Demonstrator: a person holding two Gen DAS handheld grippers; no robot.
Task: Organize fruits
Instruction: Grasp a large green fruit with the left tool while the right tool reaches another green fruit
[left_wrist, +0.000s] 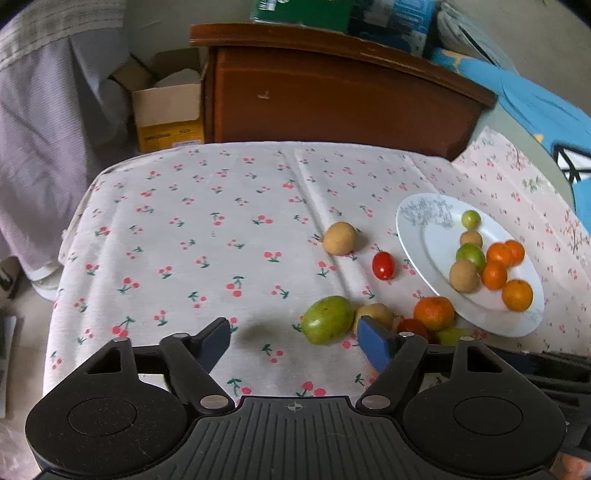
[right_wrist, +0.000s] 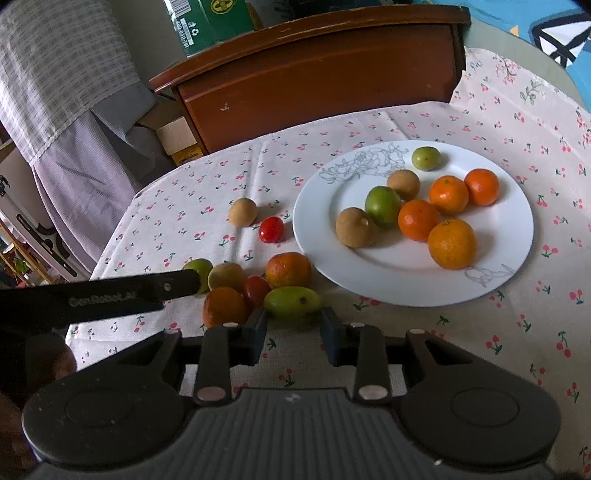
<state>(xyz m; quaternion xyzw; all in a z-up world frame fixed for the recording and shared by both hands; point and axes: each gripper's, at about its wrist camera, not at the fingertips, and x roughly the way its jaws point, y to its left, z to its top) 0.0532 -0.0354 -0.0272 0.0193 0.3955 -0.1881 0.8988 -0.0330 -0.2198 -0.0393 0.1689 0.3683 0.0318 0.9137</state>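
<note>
My right claw (right_wrist: 293, 326), at lower centre, grasps the smooth oblong green fruit (right_wrist: 292, 301) between dark pads. My left claw (left_wrist: 293, 338) stands released above the cherry-print cloth (left_wrist: 207, 236). The glossy white round plate (right_wrist: 325, 251), at right, carries dimpled oranges (right_wrist: 451, 243).

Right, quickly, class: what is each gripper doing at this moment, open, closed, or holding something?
Left gripper: open, holding nothing.
Right gripper: closed on the oblong green fruit.
</note>
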